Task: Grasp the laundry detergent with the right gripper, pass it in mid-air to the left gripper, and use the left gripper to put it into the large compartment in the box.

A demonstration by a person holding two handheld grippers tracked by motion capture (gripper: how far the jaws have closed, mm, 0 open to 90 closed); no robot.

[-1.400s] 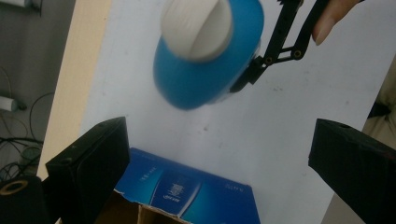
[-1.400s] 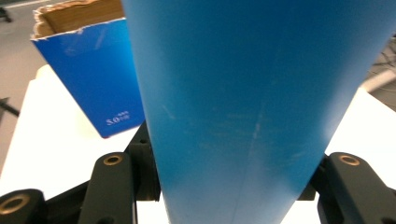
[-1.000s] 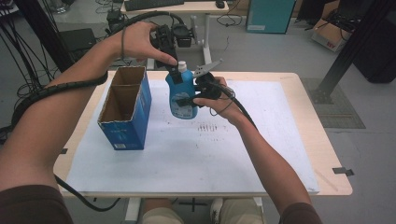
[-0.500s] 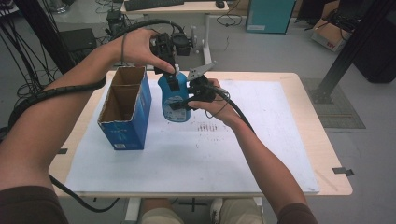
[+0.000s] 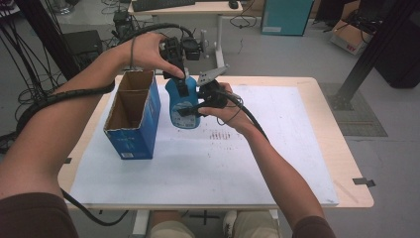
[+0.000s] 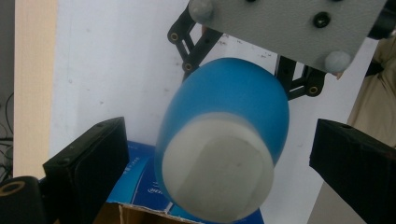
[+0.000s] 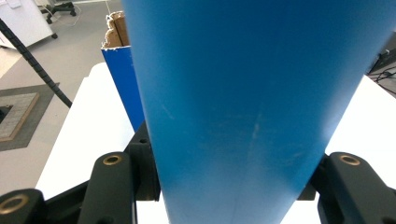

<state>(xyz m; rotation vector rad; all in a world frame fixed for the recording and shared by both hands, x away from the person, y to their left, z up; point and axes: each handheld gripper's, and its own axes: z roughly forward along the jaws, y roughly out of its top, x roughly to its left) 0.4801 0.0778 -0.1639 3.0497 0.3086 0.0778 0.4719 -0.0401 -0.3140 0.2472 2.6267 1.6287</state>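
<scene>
A blue bottle (image 5: 181, 108) with a white cap (image 6: 217, 177) hangs upright above the white mat, just right of the open blue cardboard box (image 5: 130, 116). My right gripper (image 5: 197, 105) is shut on the bottle's body (image 7: 243, 93), coming at it from the right. My left gripper (image 5: 181, 85) reaches down from above onto the bottle's top. In the left gripper view its jaws stand wide apart on either side of the cap, not touching it, so my left gripper (image 6: 222, 161) is open. The right gripper's grey plate (image 6: 285, 23) shows beyond the bottle.
The white mat (image 5: 277, 148) covers most of the wooden table (image 5: 341, 148). The box stands at the mat's left with its top open and its inside bare. Cables trail off the left edge. A desk and boxes stand on the floor beyond.
The bottle and both grippers have shifted a little left, closer to the box. The right gripper's hold on the bottle is unchanged.
</scene>
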